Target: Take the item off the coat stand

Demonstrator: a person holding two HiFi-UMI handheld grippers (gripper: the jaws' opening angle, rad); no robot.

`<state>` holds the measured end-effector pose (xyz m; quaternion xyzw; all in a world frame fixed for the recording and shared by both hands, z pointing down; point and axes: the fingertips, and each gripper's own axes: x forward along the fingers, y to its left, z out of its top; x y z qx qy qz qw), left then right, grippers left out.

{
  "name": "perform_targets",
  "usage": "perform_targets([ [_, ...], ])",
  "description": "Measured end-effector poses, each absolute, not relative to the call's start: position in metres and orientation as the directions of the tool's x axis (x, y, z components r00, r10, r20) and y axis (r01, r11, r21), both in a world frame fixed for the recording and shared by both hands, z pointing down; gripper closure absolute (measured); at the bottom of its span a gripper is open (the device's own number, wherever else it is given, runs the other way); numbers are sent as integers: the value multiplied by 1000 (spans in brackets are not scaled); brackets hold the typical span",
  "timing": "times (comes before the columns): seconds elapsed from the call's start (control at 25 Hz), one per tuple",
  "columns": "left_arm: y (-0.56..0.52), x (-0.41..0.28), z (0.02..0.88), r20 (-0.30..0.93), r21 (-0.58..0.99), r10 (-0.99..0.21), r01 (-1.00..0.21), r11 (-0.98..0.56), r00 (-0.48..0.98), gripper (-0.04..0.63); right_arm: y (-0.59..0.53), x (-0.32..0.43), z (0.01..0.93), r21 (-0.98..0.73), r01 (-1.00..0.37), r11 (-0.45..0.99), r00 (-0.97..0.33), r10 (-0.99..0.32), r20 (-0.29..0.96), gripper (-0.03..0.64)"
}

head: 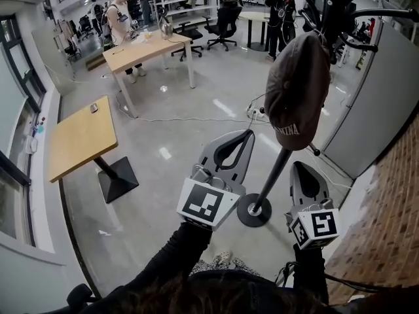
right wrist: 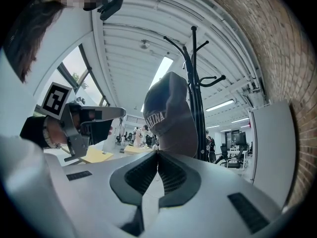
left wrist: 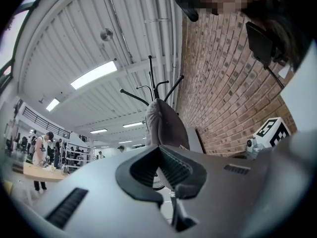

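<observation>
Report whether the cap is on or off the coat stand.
On: the cap hangs near the top of the coat stand, draped against it.

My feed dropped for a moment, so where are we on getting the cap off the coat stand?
Nothing done yet: the brown cap hangs on the black coat stand. In hand: the left gripper and right gripper sit below the cap, both shut, empty, clear of it. Remaining: open a gripper, grasp the cap, lift it off.
</observation>
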<state>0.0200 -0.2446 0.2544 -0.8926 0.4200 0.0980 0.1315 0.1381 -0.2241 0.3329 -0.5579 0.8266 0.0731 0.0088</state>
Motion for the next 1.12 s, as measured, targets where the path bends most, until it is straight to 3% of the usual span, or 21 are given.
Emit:
perform_targets([
  [0.64,-268,27,234,-340,-159,-684,-757,-634,645,589,-245,146,337,63,-922,382,-387,-918,-84,604],
  [1.04,-282,26,235,-342,-156,-682,-754,-638,647,589,-276,152,369,-61,-901,429,-430,-903,11,364],
  [1.12,-282,26,232,-344,-162,-680,-754,-636,648,589,-282,152,369,-104,-886,451,-454,-891,2,360],
])
